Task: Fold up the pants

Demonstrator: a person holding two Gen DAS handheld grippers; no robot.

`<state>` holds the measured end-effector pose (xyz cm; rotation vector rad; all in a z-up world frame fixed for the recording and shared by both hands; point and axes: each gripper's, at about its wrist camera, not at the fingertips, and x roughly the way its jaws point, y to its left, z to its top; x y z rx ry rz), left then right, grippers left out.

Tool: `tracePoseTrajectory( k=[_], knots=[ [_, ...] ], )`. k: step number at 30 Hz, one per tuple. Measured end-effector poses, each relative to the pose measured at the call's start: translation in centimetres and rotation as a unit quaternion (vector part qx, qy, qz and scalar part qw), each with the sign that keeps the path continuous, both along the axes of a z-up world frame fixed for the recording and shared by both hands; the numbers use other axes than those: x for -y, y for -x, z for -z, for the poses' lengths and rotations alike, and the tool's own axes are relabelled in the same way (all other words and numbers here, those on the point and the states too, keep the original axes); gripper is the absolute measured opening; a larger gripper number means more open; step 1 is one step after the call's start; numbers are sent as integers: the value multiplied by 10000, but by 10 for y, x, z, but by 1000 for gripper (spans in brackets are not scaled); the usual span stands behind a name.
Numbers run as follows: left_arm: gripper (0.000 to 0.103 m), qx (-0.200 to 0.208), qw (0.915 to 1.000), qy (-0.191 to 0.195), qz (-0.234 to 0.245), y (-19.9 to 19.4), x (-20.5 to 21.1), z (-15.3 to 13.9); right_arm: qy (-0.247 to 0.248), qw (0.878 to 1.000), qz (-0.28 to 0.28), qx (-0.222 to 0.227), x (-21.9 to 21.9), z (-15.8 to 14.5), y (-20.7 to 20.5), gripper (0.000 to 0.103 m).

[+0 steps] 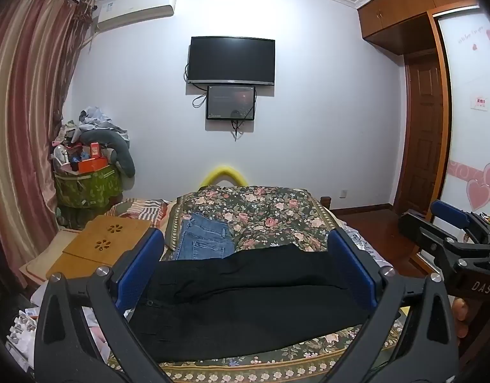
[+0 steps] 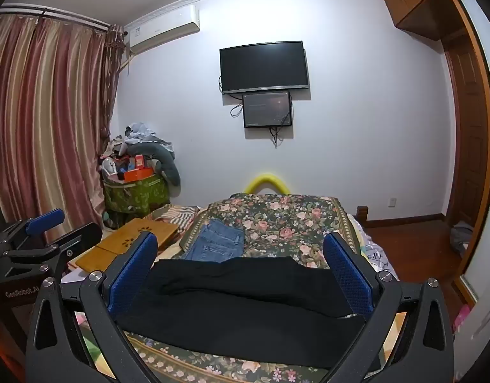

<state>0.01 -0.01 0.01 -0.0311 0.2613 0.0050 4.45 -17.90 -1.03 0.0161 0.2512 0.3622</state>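
Black pants (image 1: 245, 300) lie folded lengthwise across the near end of the floral bedspread (image 1: 261, 214); they also show in the right wrist view (image 2: 238, 303). My left gripper (image 1: 245, 255) is open and empty, held above the pants with its blue pads wide apart. My right gripper (image 2: 240, 252) is open and empty too, hovering above the same pants. The right gripper shows at the right edge of the left wrist view (image 1: 449, 233). The left gripper shows at the left edge of the right wrist view (image 2: 40, 233).
Folded blue jeans (image 1: 206, 236) lie on the bedspread behind the black pants, also in the right wrist view (image 2: 219, 242). A wooden lap tray (image 1: 101, 242) sits left of the bed. A green hamper of clutter (image 1: 88, 178) stands by the curtain. A wardrobe (image 1: 420, 95) is at right.
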Motion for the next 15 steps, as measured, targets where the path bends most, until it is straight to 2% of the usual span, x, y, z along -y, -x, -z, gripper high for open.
tracePoseTrajectory(
  k=[15],
  knots=[
    [103, 40, 9999, 89, -67, -1, -1, -1, 14, 10000, -4, 61, -1, -2, -1, 103]
  ],
)
